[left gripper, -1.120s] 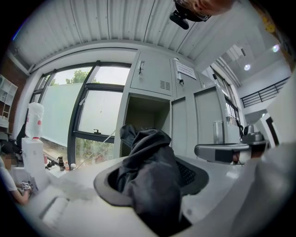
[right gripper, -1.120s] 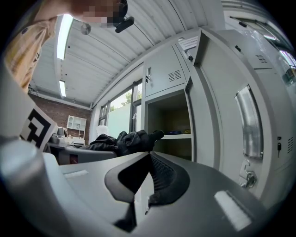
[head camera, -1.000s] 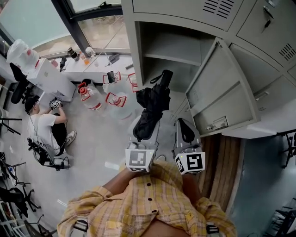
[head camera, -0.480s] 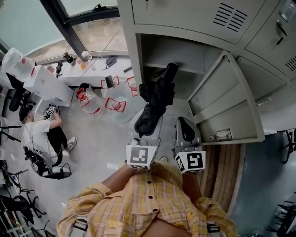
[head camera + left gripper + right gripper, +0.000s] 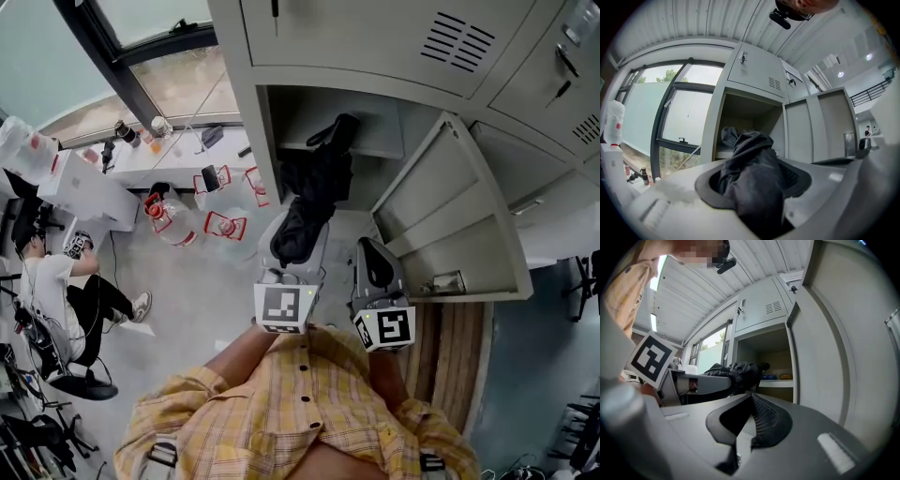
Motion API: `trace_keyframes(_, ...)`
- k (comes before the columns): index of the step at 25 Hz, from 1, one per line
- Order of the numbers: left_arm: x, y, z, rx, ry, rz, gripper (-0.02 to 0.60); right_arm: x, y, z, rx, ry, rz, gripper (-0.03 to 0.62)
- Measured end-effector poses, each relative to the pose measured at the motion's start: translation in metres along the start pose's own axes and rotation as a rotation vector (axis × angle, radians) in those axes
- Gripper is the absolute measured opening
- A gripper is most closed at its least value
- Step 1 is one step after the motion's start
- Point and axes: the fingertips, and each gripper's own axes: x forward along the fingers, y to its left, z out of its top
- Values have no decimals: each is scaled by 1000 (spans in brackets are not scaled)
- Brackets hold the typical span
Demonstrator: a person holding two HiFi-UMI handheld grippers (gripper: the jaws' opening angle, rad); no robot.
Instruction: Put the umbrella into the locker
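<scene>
While the left gripper point(image 5: 298, 232) pinches the black folded umbrella point(image 5: 316, 187), its fingers held apart by the bunched cloth between them, the umbrella sticks out level toward the open locker point(image 5: 266, 141). Its far end, with the strap, is at the mouth of the compartment near the shelf point(image 5: 375, 148); whether it has crossed inside cannot be told. Just beside it, the right gripper point(image 5: 378, 265) holds nothing, its fingers pressed together, and points at the same opening, left of the swung-out door point(image 5: 441, 202).
</scene>
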Motion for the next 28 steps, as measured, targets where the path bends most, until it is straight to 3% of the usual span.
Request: trace_keyframes(28, 92, 19, 30, 71, -59, -11, 239, 28, -24, 2, -21, -17, -33, -9)
